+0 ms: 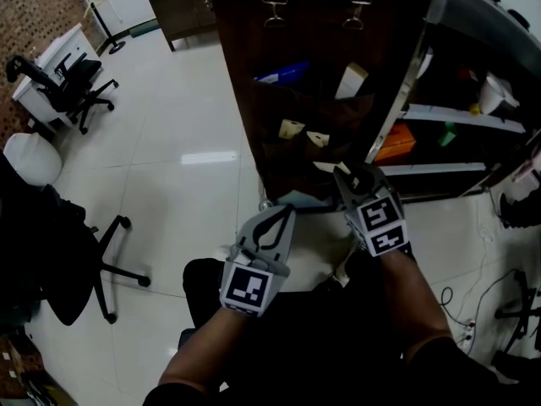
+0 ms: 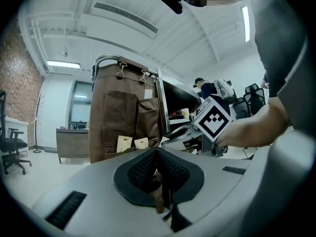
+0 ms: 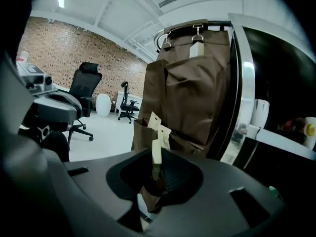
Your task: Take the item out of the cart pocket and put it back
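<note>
A brown fabric organizer point(image 1: 313, 100) with pockets hangs on the cart's side. My right gripper point(image 1: 342, 174) sits at its lowest pocket, shut on a thin cream packet point(image 3: 156, 154) seen edge-on between the pads. Two more cream packets point(image 1: 291, 128) point(image 1: 318, 139) stick up from the pocket row above, and also show in the right gripper view point(image 3: 154, 122). Higher pockets hold a blue box point(image 1: 283, 74) and a beige box point(image 1: 351, 80). My left gripper point(image 1: 269, 222) hangs lower left of the organizer, shut with nothing in it; its pads point(image 2: 158, 174) meet.
The cart's metal shelves point(image 1: 461, 117) to the right carry an orange item point(image 1: 396, 142) and small things. A black office chair point(image 1: 72, 83) and a white desk point(image 1: 42, 66) stand far left, another chair point(image 1: 51, 252) near left. Cables point(image 1: 499, 294) lie on the floor at right.
</note>
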Tool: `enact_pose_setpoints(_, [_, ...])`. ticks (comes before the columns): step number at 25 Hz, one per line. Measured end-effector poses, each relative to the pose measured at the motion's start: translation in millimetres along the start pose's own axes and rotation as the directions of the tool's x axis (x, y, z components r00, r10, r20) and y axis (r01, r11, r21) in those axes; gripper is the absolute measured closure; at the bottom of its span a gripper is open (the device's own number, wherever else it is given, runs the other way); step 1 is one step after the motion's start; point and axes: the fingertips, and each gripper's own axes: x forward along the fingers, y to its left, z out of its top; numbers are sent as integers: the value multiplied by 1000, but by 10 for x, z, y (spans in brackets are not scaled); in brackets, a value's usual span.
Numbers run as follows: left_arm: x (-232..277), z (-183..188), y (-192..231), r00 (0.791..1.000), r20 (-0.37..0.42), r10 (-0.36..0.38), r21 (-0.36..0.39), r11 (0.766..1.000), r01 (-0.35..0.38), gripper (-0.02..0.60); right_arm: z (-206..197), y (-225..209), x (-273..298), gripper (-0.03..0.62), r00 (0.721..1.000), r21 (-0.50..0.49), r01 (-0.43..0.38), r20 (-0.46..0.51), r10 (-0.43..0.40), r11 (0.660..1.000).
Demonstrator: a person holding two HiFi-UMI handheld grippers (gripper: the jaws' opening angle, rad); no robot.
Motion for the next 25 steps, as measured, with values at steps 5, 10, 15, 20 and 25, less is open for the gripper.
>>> enact_pose_setpoints(5, [4,-4,-4,1000,1,-2,1,1000,2,581,-212,7,263,520,998,-41,5,-56,-7,999])
enact_pose_setpoints(10, [3,-2,-7,1000,3,-3,-7,1000,3,581,-518,28,574,520,991,-68,-17,-137,7,998])
enact_pose_setpoints(15, [1,-7,20,1000,2,-1,-16,1000,1,581,-875,39,890,519,976,-44,-42,-214,31,998])
enact_pose_setpoints(20, [-3,-1,28,1000,7,2,-19,1000,-2,581,-1257,71,1197,520,950,20,-64,-304,67,998])
enact_pose_setpoints(25, [4,-31,61,1000,-1,9,-36,999,-9,581,-1650,109,1426,519,924,118,-66,-367,105,991])
